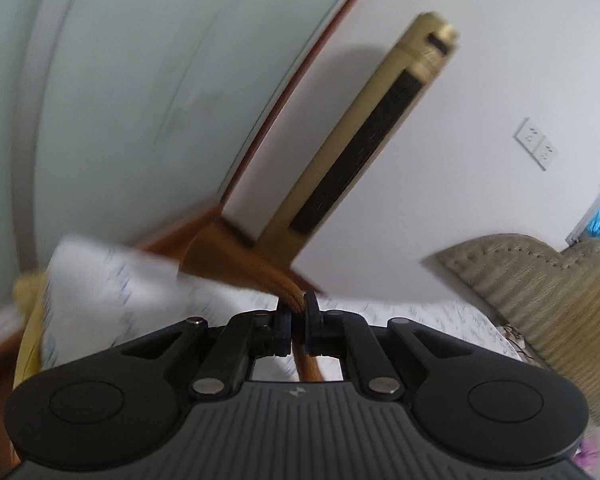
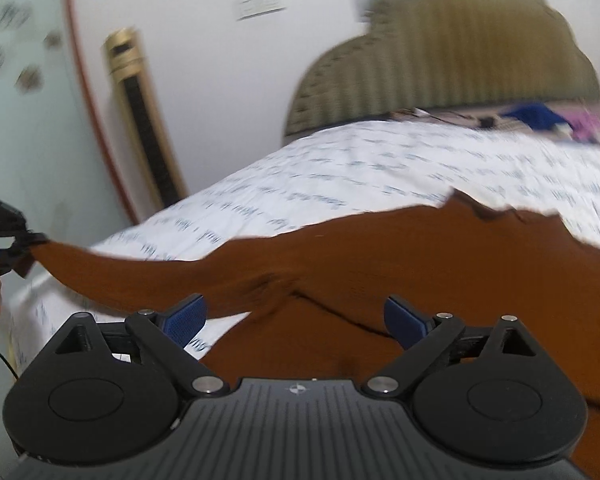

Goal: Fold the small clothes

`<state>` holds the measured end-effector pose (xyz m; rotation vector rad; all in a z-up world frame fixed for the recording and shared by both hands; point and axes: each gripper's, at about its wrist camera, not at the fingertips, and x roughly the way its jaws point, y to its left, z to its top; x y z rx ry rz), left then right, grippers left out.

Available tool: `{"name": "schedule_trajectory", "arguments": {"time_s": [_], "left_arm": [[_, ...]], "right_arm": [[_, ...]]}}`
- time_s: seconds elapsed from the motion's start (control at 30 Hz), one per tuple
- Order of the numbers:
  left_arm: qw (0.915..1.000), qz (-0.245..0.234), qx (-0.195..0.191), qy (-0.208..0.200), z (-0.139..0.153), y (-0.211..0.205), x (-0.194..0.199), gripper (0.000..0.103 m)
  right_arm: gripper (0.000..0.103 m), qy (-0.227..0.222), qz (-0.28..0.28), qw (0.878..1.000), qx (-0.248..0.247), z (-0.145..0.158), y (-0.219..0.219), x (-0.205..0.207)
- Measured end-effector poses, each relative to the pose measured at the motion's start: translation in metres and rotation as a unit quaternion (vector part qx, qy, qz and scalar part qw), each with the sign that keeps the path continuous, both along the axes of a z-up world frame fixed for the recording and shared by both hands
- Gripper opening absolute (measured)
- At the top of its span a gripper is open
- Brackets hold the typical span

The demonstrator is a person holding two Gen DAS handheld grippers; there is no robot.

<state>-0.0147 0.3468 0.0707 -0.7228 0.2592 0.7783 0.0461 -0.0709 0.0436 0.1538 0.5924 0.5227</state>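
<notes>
Progress: early. The brown knit garment [image 2: 380, 256] lies spread over the bed [image 2: 340, 168], on a white sheet with a blue script print, and no completed fold is visible. The left tool [image 1: 299, 312] is pressed together on a bunched edge of the garment, apparently a sleeve end. In the right wrist view that sleeve stretches out taut to the left tool [image 2: 18, 246] beyond the bed's edge. The right tool [image 2: 296, 320] stands spread above the garment's body and grips nothing.

Remaining, by judgement: the sleeve fold, the opposite side and the final body fold.

Markings: each tool body carries a small emblem, not legible. The sheet's script print is too blurred to read. No brand is readable.
</notes>
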Motion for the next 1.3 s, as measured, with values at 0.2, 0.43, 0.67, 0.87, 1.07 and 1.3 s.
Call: {"name": "schedule_trajectory", "arguments": {"time_s": [0.2,0.43,0.67,0.87,1.07,1.3], "left_arm": [[0.9872,-0.113,0.107,0.033,0.026,-0.070,0.070,0.006],[0.9358,-0.312,0.152,0.063,0.011,-0.198,0.138,0.006],[0.8434,-0.514,0.109,0.113,-0.041,-0.317,0.181,0.006],[0.7656,-0.621,0.038,0.163,-0.091,-0.351,0.203,0.069],[0.7910,-0.585,0.115,0.137,-0.068,-0.336,0.182,0.079],[0.8374,-0.491,0.176,0.164,-0.061,-0.299,0.129,0.079]], "right_arm": [[0.094,0.025,-0.077,0.994,0.077,-0.010,-0.056,0.006],[0.095,0.033,-0.159,0.979,0.120,-0.026,-0.107,0.005],[0.095,0.047,-0.205,0.968,0.135,-0.043,-0.139,0.004],[0.095,0.046,-0.224,0.964,0.133,-0.046,-0.155,0.001],[0.095,0.046,-0.217,0.966,0.132,-0.045,-0.158,0.010],[0.094,0.074,-0.169,0.971,0.151,-0.047,-0.141,0.042]]}}
